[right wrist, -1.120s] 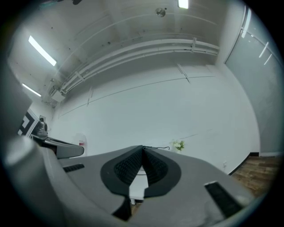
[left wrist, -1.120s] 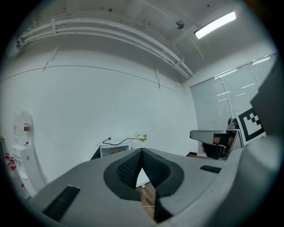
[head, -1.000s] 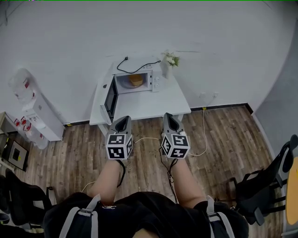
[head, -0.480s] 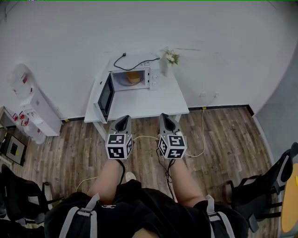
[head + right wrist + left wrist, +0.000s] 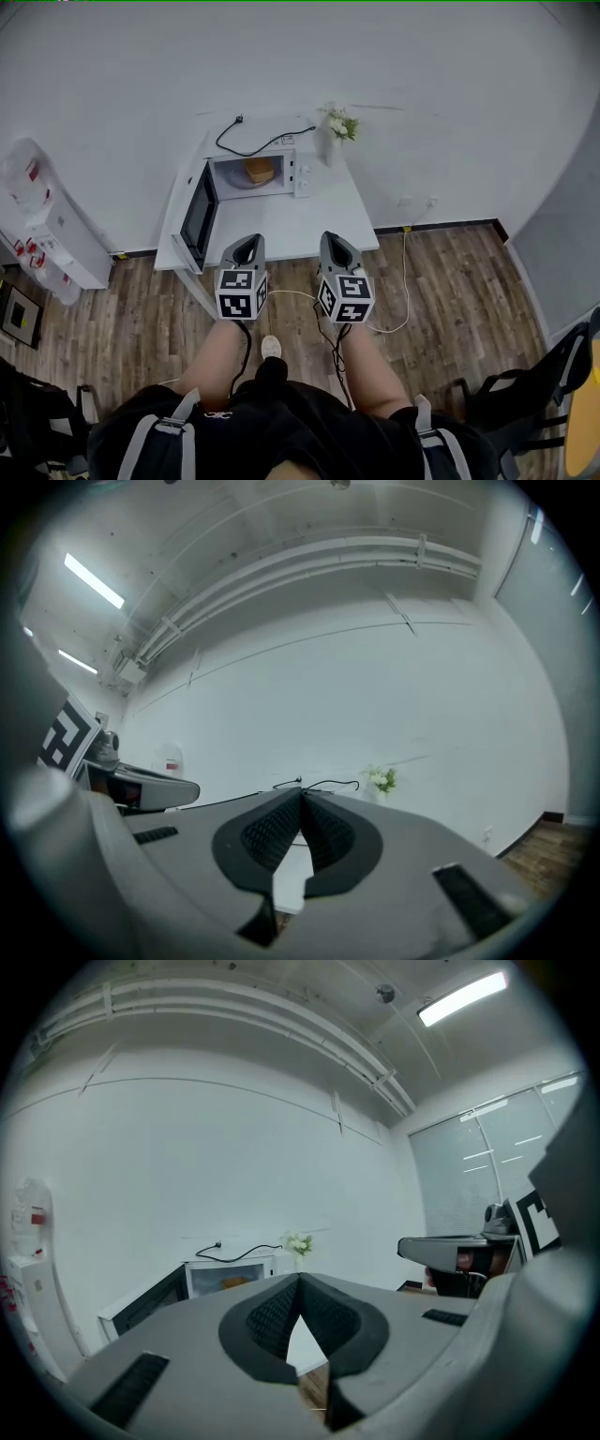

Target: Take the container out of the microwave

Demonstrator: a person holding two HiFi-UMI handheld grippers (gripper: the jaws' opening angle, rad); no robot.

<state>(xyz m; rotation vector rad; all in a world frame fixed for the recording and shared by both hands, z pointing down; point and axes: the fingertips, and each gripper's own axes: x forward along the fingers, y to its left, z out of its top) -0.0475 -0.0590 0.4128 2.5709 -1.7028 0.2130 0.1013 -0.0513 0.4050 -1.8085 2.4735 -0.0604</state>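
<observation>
The white microwave [image 5: 251, 173] stands at the back of a white table [image 5: 281, 225], its door [image 5: 194, 217] swung open to the left. An orange-brown container [image 5: 259, 170] sits inside the cavity; it also shows in the left gripper view as the container [image 5: 232, 1282]. My left gripper [image 5: 246, 246] and right gripper [image 5: 333, 242] are held side by side over the table's front edge, well short of the microwave. Both are shut with nothing between the jaws, as seen at the left gripper [image 5: 300, 1279] and the right gripper [image 5: 302, 794].
A vase of flowers [image 5: 336, 127] stands right of the microwave, whose black power cable [image 5: 253, 141] runs up the wall. A water dispenser [image 5: 47, 220] stands at the left wall. A cord [image 5: 394, 309] trails on the wooden floor, and a black chair [image 5: 553, 375] is at the lower right.
The person has walked toward the table. Both grippers moved forward together and now reach the table's front edge. Their jaws stayed shut.
</observation>
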